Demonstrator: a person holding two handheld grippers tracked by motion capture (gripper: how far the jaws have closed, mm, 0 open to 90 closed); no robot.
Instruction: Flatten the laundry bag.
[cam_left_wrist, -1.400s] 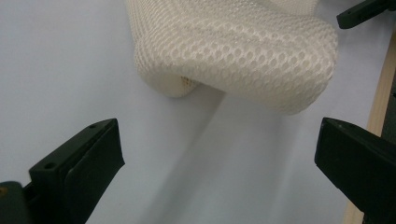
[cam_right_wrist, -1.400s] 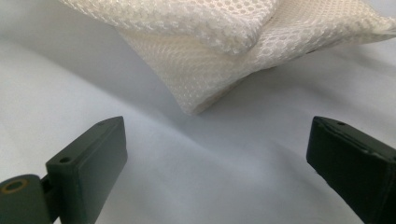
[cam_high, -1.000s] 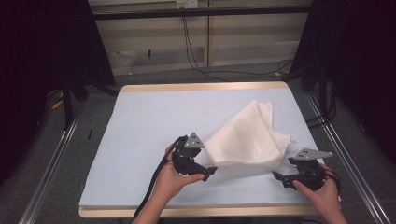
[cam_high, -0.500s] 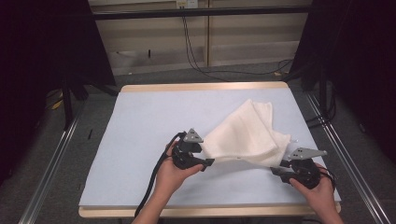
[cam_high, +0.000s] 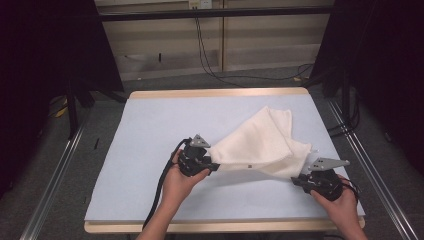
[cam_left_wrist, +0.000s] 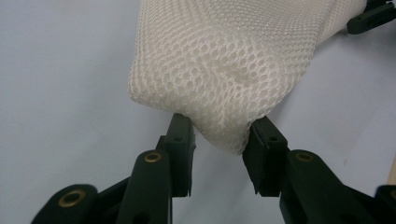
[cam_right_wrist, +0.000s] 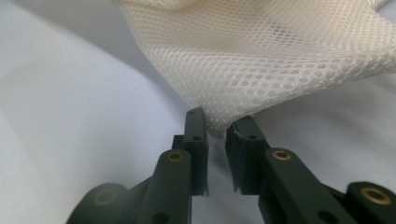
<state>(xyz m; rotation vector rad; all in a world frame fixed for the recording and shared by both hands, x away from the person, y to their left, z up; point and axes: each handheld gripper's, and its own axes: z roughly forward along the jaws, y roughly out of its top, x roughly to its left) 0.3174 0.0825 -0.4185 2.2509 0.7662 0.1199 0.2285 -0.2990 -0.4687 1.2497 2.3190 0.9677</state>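
The white mesh cloth (cam_high: 262, 142) lies toward the tabletop's (cam_high: 150, 130) near right corner. The left gripper (cam_left_wrist: 217, 140) and right gripper (cam_right_wrist: 217, 128) have just been closing, each now pinching a corner. Before lifting, confirm both pinches hold mesh, then raise evenly.

No text, label, brand, number or sign can be read anywhere; a small dark mark sits on the white mesh cloth (cam_high: 260, 142) near the lower middle of the high view, too small to make out.
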